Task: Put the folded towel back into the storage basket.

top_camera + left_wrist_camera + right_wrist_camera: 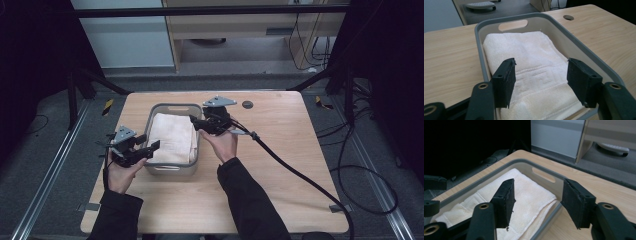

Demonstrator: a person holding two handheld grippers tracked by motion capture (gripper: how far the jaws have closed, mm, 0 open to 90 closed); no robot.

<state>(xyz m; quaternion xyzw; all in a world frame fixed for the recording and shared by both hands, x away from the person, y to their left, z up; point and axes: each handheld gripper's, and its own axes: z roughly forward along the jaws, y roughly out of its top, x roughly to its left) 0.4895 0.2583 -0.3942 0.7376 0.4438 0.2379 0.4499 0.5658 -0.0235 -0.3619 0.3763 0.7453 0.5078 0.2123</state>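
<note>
I hold the left hand-held gripper (150, 148) and right hand-held gripper (196, 123) wide and empty above the folded white terry towel (172, 137), lying flat inside the grey plastic basket (172, 169) near the wooden counter's (280, 150) far-left corner, apparently just released.

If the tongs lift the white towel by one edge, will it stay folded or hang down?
The towel looks like soft terry cloth folded in layers, so it would probably sag and partly unfold when lifted by one edge. It seems light for its size. Its looped surface should give the pads grip, so slipping is unlikely. It lies loose in the grey bin.
</note>
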